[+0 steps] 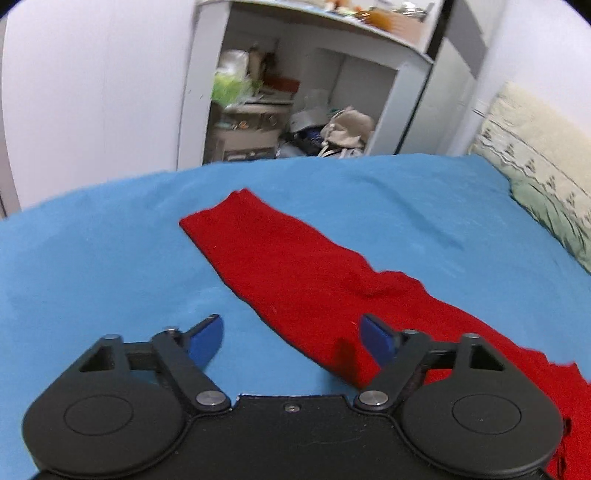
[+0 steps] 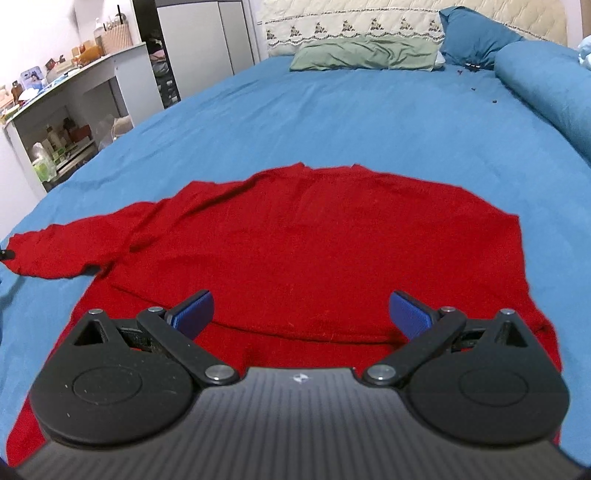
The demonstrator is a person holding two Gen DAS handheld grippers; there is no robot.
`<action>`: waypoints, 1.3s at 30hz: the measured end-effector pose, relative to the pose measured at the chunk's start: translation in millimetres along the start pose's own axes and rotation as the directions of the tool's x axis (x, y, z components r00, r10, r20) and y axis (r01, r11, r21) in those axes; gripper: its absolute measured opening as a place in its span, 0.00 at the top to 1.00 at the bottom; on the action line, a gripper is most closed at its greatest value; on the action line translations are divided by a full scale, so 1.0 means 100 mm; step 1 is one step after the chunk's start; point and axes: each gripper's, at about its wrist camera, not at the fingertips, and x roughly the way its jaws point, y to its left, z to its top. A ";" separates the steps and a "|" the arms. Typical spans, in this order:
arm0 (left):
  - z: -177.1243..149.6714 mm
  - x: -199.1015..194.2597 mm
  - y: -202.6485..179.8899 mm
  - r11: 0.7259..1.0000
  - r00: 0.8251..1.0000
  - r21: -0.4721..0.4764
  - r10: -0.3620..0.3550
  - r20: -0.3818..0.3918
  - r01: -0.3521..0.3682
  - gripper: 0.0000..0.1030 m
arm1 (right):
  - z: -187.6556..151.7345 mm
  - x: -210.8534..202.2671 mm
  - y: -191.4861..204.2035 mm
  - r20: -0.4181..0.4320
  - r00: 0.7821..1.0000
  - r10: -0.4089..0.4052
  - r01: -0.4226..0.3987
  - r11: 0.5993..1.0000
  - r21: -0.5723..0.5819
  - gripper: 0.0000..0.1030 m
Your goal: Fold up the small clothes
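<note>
A red long-sleeved sweater lies flat on the blue bed sheet. Its body fills the middle of the right wrist view and one sleeve stretches out to the left. That sleeve runs diagonally through the left wrist view, cuff at the far end. My left gripper is open and empty, low over the sleeve's near part. My right gripper is open and empty above the sweater's lower body.
A white shelf unit with clutter stands past the bed's far edge in the left wrist view. A green pillow, a patterned headboard cover and a rolled blue duvet lie at the head of the bed.
</note>
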 end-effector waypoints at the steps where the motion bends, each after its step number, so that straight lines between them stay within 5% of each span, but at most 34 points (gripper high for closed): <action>1: 0.01 0.05 0.02 1.000 1.000 -0.006 0.003 -0.002 -0.003 0.27 | -0.03 0.02 0.00 -0.003 1.000 0.000 0.000 1.000 -0.002 0.00; 5: 0.09 0.20 0.00 0.999 0.999 0.017 0.028 0.021 -0.029 0.32 | -0.10 0.09 -0.05 -0.007 1.000 0.001 -0.001 1.000 -0.016 0.00; 9: 0.19 0.32 -0.07 0.997 0.998 0.038 0.065 0.016 -0.065 0.83 | -0.15 0.13 -0.07 -0.007 1.000 -0.001 0.001 1.000 -0.022 0.00; 10: 0.22 0.30 -0.09 0.998 0.998 0.035 0.057 0.015 -0.057 0.88 | -0.15 0.13 -0.07 -0.008 1.000 -0.002 0.002 1.000 -0.021 0.00; 15: 0.33 -0.01 -0.49 0.995 0.996 0.096 0.020 0.081 -0.028 0.90 | -0.12 0.05 -0.08 0.012 1.000 -0.010 0.010 1.000 -0.012 0.00; 19: 0.32 -0.50 -1.21 0.975 0.977 0.179 -0.159 0.141 0.133 0.90 | -0.07 -0.11 -0.10 0.057 0.998 -0.021 0.021 1.000 -0.006 0.00; 21: 0.21 -0.81 -1.70 0.933 0.945 0.271 -0.287 0.160 0.237 0.90 | -0.05 -0.21 -0.14 0.082 0.996 -0.030 0.030 1.000 -0.002 0.00; 25: -0.29 -1.24 -2.69 0.785 0.858 0.438 -0.510 0.054 0.439 0.90 | -0.01 -0.40 -0.24 0.119 0.990 -0.080 0.078 0.997 0.023 0.00; 27: -0.65 -1.31 -3.08 0.708 0.823 0.505 -0.569 -0.008 0.494 0.90 | 0.00 -0.49 -0.31 0.132 0.984 -0.118 0.112 0.993 0.048 0.00; 30: -1.28 -1.25 -3.51 0.612 0.793 0.564 -0.594 -0.137 0.555 0.90 | -0.02 -0.56 -0.46 0.126 0.976 -0.180 0.167 0.981 0.101 0.00; 35: -2.12 -0.89 -3.73 0.526 0.794 0.608 -0.506 -0.337 0.594 0.91 | -0.13 -0.56 -0.74 0.074 0.976 -0.204 0.185 0.961 0.205 0.00; 39: -2.32 -0.87 -3.66 0.499 0.797 0.637 -0.491 -0.351 0.588 0.90 | -0.18 -0.50 -0.83 0.053 0.979 -0.199 0.182 0.956 0.231 0.00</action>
